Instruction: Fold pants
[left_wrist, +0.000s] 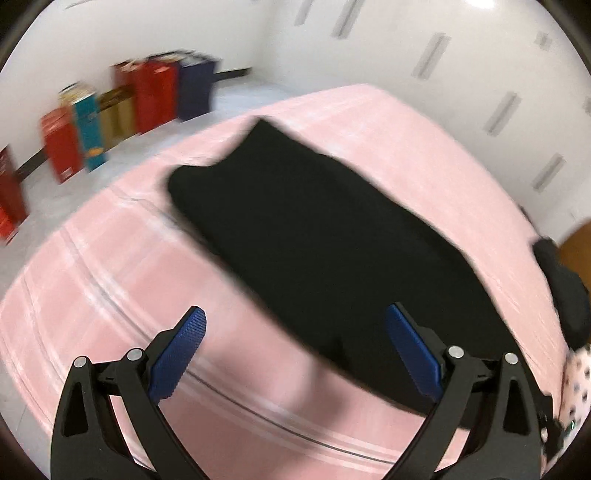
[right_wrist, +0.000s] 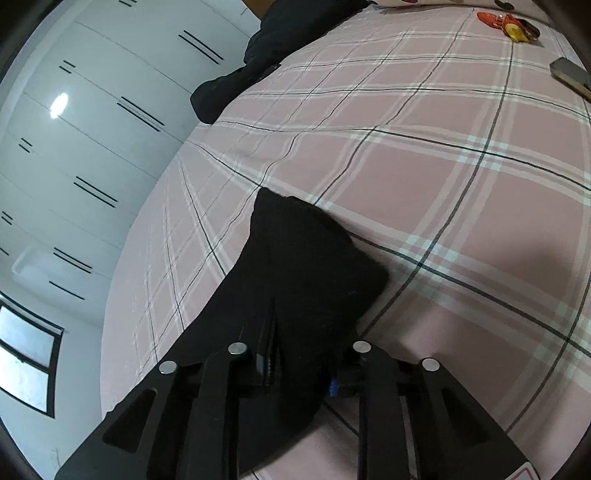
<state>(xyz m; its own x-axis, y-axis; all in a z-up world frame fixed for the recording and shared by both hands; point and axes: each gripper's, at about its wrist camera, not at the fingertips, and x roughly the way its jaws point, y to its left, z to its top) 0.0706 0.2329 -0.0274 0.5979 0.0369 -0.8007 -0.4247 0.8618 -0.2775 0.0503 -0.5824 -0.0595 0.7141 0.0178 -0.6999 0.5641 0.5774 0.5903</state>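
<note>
The black pants (left_wrist: 325, 236) lie folded lengthwise on the pink plaid bed cover (left_wrist: 122, 288). My left gripper (left_wrist: 295, 354) is open and empty, above the near end of the pants; its blue pads (left_wrist: 181, 354) stand wide apart. In the right wrist view my right gripper (right_wrist: 299, 365) is shut on an end of the pants (right_wrist: 303, 266), and the black cloth drapes over and hides its fingertips. The held cloth runs forward from the jaws onto the cover (right_wrist: 443, 184).
Coloured boxes (left_wrist: 140, 99) stand on the floor by the wall left of the bed. White wardrobe doors (right_wrist: 92, 140) run along the bed's far side. A dark bundle of cloth (right_wrist: 266, 55) lies at the bed's edge. An orange tool (right_wrist: 509, 24) and a brush (right_wrist: 572, 75) lie far right.
</note>
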